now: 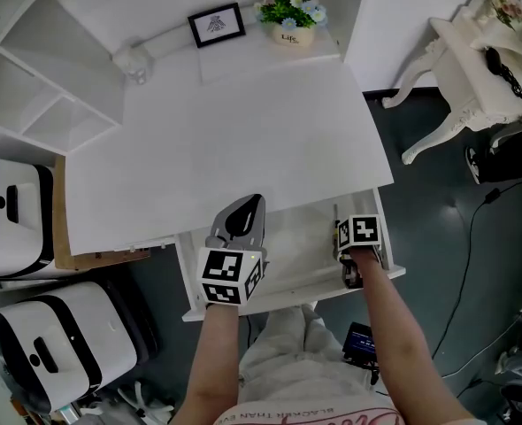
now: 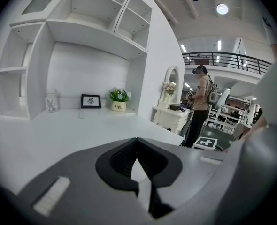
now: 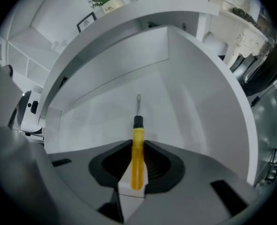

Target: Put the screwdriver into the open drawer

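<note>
A screwdriver [image 3: 137, 156] with a yellow handle and a thin metal shaft is clamped between the jaws of my right gripper [image 3: 137, 146]. Its tip points down at the white floor of the open drawer [image 3: 115, 107]. In the head view my right gripper [image 1: 347, 238] hangs over the right end of the drawer [image 1: 296, 248], and a sliver of the screwdriver [image 1: 336, 224] shows beside the marker cube. My left gripper [image 1: 256, 202] rests over the desk's front edge above the drawer's left half, shut and empty. In the left gripper view my left gripper [image 2: 137, 139] looks level across the desk.
The white desk [image 1: 234, 122] carries a framed picture [image 1: 217, 25], a flower pot [image 1: 289, 11] and a small jar [image 1: 135, 65] at the back. White shelves [image 1: 40, 78] stand left, white cases [image 1: 31, 343] on the floor. A person [image 2: 202, 104] stands far right.
</note>
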### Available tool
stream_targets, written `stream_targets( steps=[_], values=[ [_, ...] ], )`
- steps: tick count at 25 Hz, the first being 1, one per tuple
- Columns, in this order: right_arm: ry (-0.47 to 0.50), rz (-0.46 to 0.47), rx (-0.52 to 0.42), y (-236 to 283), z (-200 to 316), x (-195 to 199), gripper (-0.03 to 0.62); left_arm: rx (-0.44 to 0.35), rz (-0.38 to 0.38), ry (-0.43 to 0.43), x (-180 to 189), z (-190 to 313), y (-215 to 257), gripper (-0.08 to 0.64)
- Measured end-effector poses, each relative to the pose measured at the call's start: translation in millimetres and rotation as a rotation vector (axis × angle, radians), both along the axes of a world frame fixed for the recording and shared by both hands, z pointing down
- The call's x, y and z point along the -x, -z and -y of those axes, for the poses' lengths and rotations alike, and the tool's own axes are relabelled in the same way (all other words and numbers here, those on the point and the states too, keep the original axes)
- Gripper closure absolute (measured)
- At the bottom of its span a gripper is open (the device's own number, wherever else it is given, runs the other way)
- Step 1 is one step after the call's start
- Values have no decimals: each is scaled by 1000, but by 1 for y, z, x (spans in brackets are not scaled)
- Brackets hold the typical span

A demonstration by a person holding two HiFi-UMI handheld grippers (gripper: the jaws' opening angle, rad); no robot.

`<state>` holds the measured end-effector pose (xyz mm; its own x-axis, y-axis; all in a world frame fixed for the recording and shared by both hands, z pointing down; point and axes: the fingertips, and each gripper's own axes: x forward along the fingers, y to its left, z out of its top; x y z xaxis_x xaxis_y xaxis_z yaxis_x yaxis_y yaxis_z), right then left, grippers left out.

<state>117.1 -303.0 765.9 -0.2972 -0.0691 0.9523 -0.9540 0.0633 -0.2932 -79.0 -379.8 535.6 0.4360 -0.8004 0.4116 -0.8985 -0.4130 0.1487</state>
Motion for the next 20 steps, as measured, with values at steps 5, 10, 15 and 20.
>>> stream_targets(
  steps=[5, 10, 15, 20],
  values=[
    [9, -24, 7, -6, -2, 0, 508, 3, 0, 8, 5, -1, -1, 554],
    [-5, -33, 13, -7, -3, 0, 500, 5, -1, 15, 9, -4, -1, 554],
    [-45, 9, 1, -3, 2, 4, 409, -3, -8, 22, 12, -5, 2, 554],
    [-90, 49, -17, 6, 6, 5, 347, -15, -15, 24, 12, -4, 9, 554]
  ],
)
